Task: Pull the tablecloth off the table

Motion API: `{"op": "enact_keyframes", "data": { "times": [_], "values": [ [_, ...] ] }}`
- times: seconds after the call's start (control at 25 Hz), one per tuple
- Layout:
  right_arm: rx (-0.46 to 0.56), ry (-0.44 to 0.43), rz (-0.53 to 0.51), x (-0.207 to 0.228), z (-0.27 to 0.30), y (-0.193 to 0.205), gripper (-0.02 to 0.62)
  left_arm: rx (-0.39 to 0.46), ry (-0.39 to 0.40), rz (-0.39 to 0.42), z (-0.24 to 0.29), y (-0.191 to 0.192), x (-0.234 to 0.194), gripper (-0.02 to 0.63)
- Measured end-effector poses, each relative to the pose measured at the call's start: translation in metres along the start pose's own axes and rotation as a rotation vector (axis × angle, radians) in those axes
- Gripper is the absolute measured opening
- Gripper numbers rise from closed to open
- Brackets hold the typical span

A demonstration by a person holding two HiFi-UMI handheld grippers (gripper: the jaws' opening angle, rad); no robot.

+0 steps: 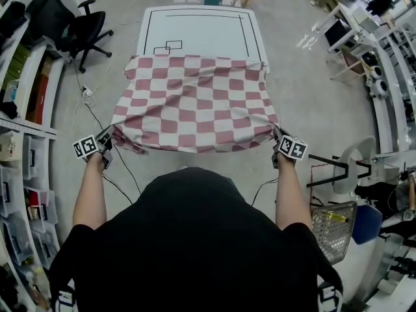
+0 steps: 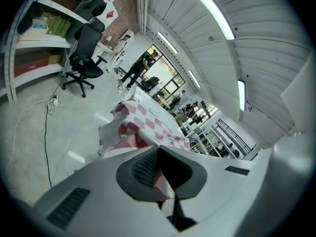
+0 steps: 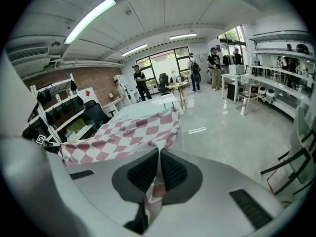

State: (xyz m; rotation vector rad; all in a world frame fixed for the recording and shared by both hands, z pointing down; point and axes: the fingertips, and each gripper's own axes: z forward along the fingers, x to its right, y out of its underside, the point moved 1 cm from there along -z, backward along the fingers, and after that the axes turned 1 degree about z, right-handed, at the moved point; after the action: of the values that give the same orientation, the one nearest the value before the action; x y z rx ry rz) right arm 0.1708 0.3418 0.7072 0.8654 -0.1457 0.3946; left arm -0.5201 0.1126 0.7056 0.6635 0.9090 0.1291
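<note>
A red-and-white checked tablecloth (image 1: 194, 103) stretches from the near half of a white table (image 1: 198, 31) out toward me, sagging in the air. My left gripper (image 1: 106, 140) is shut on its near left corner and my right gripper (image 1: 278, 142) is shut on its near right corner. In the left gripper view the tablecloth (image 2: 143, 125) runs from the left gripper (image 2: 158, 174) to the table. In the right gripper view the tablecloth (image 3: 123, 135) is pinched in the right gripper (image 3: 159, 169), spreading back to the table (image 3: 143, 108). The table's far half is bare.
A black office chair (image 1: 78, 28) stands left of the table beside shelving (image 1: 26, 109). Cables (image 1: 91, 106) lie on the floor at the left. A wire basket (image 1: 333, 229) and a chair (image 1: 354, 164) stand at the right. People (image 3: 216, 68) stand far off by desks.
</note>
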Motion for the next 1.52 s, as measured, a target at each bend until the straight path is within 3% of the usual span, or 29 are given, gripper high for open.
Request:
{"op": "enact_keyframes", "data": {
  "times": [0.32,0.56,0.92,1.24,1.52],
  "values": [
    [-0.023,-0.041,-0.030,0.004,-0.016,-0.020,0.025,0.043,-0.021,-0.033,-0.008,0.001,0.037,0.020],
    [-0.029,-0.098,-0.073,0.032,-0.054,0.010,0.025,0.101,-0.019,-0.068,-0.027,0.065,0.076,0.021],
    [-0.001,-0.108,-0.093,0.046,-0.086,0.017,0.025,0.095,0.000,-0.088,-0.027,0.115,0.113,0.021],
    [0.041,-0.071,-0.059,0.074,-0.116,0.025,0.025,0.139,0.019,-0.064,-0.043,0.108,0.133,0.021],
    [0.150,-0.081,-0.059,0.066,-0.141,-0.010,0.025,0.205,0.089,-0.010,-0.049,0.074,0.170,0.021]
  ]
}}
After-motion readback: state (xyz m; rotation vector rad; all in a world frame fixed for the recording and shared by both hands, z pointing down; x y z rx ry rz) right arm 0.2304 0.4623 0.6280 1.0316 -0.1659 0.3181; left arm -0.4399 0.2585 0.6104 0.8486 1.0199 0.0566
